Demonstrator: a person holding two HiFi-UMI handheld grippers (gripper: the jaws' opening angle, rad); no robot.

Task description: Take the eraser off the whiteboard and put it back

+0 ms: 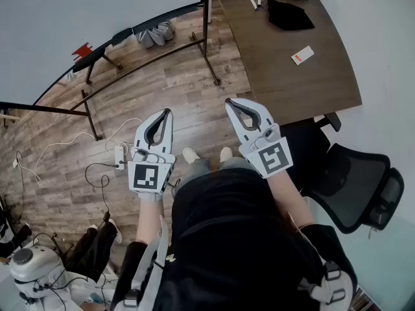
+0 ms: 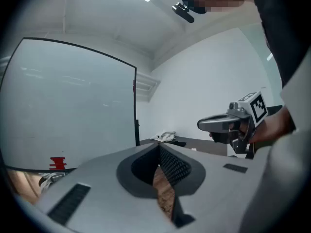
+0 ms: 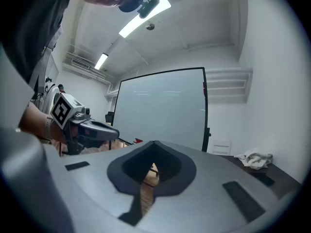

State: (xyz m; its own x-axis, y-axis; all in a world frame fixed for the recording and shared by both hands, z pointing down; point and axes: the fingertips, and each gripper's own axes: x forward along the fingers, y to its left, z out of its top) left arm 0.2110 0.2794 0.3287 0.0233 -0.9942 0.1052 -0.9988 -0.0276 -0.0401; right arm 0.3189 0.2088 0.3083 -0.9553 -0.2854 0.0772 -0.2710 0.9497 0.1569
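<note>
A small red eraser (image 1: pixel 82 49) sits at the lower edge of the whiteboard (image 1: pixel 78 11) at the far left; it also shows in the left gripper view, eraser (image 2: pixel 57 163), and tiny in the right gripper view, eraser (image 3: pixel 138 141). My left gripper (image 1: pixel 168 111) and right gripper (image 1: pixel 229 101) hover side by side over the wooden floor, well short of the board. Both are shut with nothing between the jaws. Each shows in the other's view: right gripper (image 2: pixel 201 124), left gripper (image 3: pixel 114 132).
A brown desk (image 1: pixel 292 76) stands at the right with two markers (image 1: pixel 253 0), a black cloth (image 1: pixel 288 15) and a white card (image 1: pixel 302 55). The whiteboard's stand legs (image 1: pixel 211 63), floor cables with a power strip (image 1: pixel 120 155), and an office chair (image 1: pixel 353 180) surround me.
</note>
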